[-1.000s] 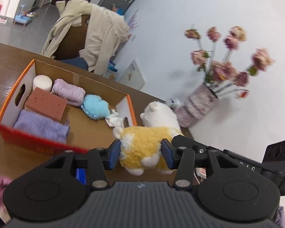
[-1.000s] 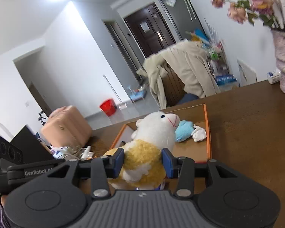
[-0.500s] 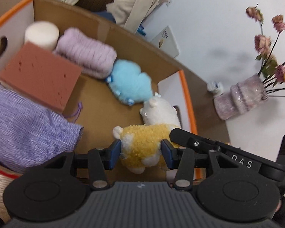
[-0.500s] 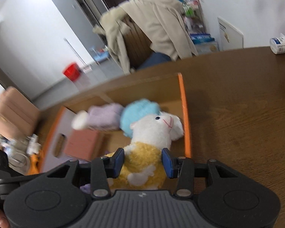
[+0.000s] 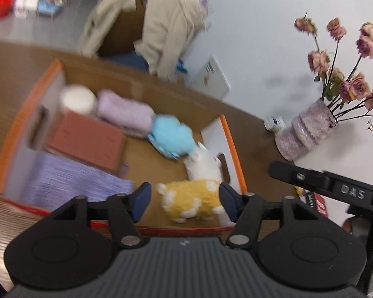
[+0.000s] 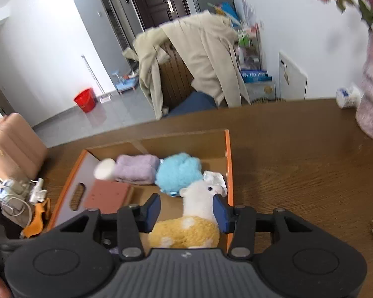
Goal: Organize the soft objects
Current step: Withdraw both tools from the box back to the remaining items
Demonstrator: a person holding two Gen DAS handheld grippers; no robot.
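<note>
Both pairs of fingers have spread since half a second ago, when they were pressed into the alpaca plush [image 5: 195, 196] from either side; now it lies loose on the floor of the cardboard box [image 5: 230, 146], in the near right corner, its white head pointing toward 12 o'clock and its yellow body toward the near wall.

The left gripper [image 5: 184, 200] has its fingers apart with a clear gap on the left of the toy, while the right pad sits just beside the toy's flank. The right gripper [image 6: 187, 209] is likewise spread, straddling the white neck; its right pad is at the muzzle, and whether it touches I cannot tell. Two grippers on one soft, floppy toy probably kept it from sagging, and letting go together lets it settle flat.

At 11 o'clock from the alpaca lies a blue plush [image 5: 172, 135], touching its head. Further toward 10 o'clock are a rolled lilac towel [image 5: 125, 114] and a white foam cylinder [image 5: 77, 98], with a brick-red sponge [image 5: 87, 144] and a folded purple cloth [image 5: 77, 181] filling the left side. That corner looks like the last free spot, which explains the placement.

Outside, on the brown worktop [image 6: 298, 168] at 2 o'clock, stands a vase of dried roses [image 5: 308, 129].
</note>
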